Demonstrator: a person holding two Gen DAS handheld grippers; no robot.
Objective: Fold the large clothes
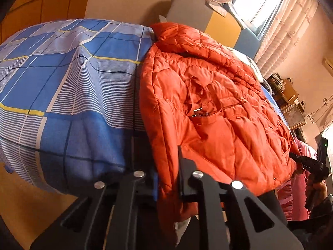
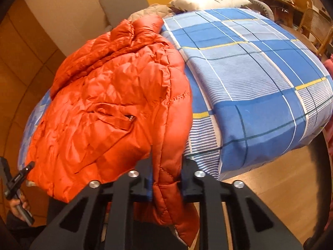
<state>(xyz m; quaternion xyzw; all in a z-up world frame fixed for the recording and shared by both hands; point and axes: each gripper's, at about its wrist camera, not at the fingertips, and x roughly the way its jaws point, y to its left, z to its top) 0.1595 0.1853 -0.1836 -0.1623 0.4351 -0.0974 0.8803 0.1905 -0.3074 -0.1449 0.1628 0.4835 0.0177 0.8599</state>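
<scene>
A quilted orange jacket (image 1: pixel 218 104) lies spread on a bed with a blue checked sheet (image 1: pixel 72 83), its lower edge hanging over the bed's near side. My left gripper (image 1: pixel 166 166) is shut on the jacket's hem at one corner. In the right wrist view the same jacket (image 2: pixel 100 104) drapes over the sheet (image 2: pixel 260 83), and my right gripper (image 2: pixel 166 166) is shut on the puffy edge of its other corner. Each wrist view catches the other gripper at its border: the right one (image 1: pixel 308 162) and the left one (image 2: pixel 18 179), held by a hand.
A white pillow (image 2: pixel 208 0) and a grey-and-yellow headboard (image 1: pixel 187 6) stand at the bed's far end. Curtains (image 1: pixel 287 31) cover a bright window. A wicker chair (image 2: pixel 316 25) and cluttered shelves are beyond the bed. Wooden floor (image 2: pixel 270 187) surrounds it. Pink cloth (image 1: pixel 297 191) hangs nearby.
</scene>
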